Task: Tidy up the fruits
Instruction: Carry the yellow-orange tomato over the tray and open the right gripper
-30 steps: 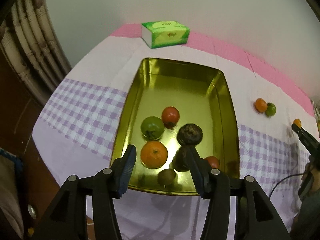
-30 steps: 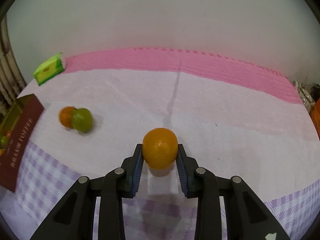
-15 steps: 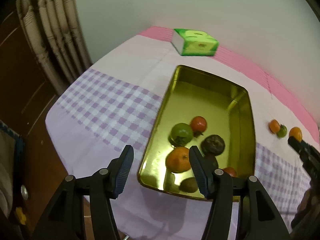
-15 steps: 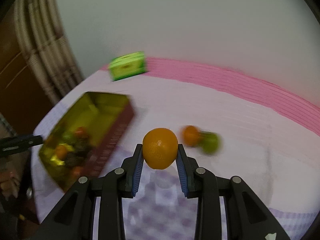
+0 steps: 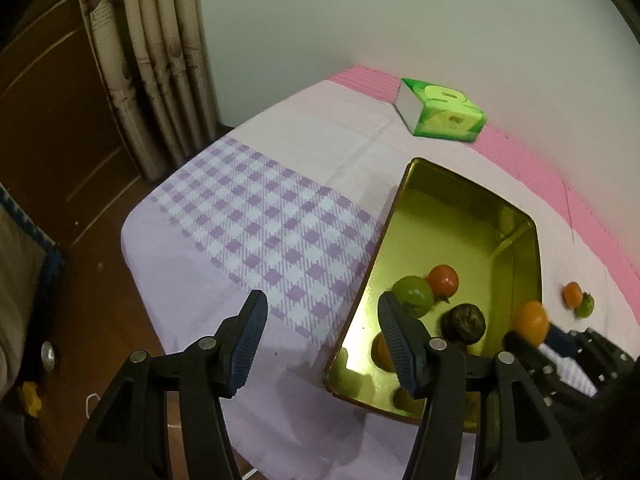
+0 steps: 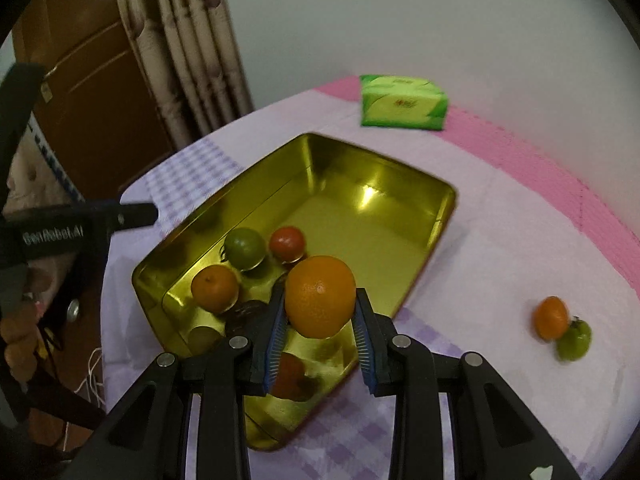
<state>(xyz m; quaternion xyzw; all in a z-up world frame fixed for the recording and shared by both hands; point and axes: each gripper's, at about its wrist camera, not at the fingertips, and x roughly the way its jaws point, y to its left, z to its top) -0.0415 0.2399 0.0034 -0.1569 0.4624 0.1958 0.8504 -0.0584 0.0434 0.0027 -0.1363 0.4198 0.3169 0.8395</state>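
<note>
While right gripper [image 6: 320, 320] clamps orange [image 6: 320, 296] over gold tray [image 6: 436, 236], high release risks bounce onto fruit inside; left gripper [image 5: 320, 340] open, empty.

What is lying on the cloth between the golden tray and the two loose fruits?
Nothing: in the right wrist view, only bare cloth lies between the tray and the two fruits.

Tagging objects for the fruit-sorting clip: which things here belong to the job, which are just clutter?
Job:
- orange in right gripper
- gold tray, fruit inside
- small orange and green tomato on the cloth
- left gripper, empty

Clutter:
- green tissue pack
- curtain
</note>
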